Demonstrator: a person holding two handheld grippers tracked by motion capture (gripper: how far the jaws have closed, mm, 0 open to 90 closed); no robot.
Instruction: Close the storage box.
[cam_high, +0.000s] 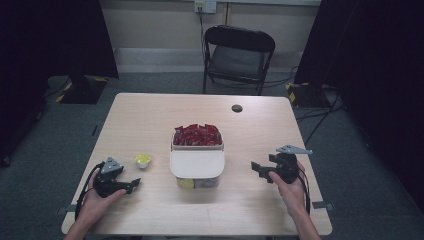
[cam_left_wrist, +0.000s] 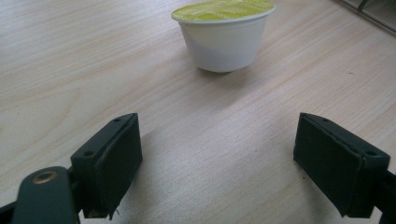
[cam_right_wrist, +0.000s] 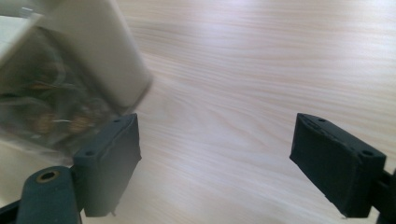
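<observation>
Under lid, box contents blurred (R view).

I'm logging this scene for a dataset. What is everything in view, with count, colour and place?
table: one, light wood, centre
box: one, clear, cream lid half on, table middle
packets: many, red, in the box's open far part
cup: one, white with yellow top, left of box
grommet: one, dark, far table edge
chair: one, black, behind table
left claw: one, black, open, near the cup
right claw: one, black, open, right of box
</observation>
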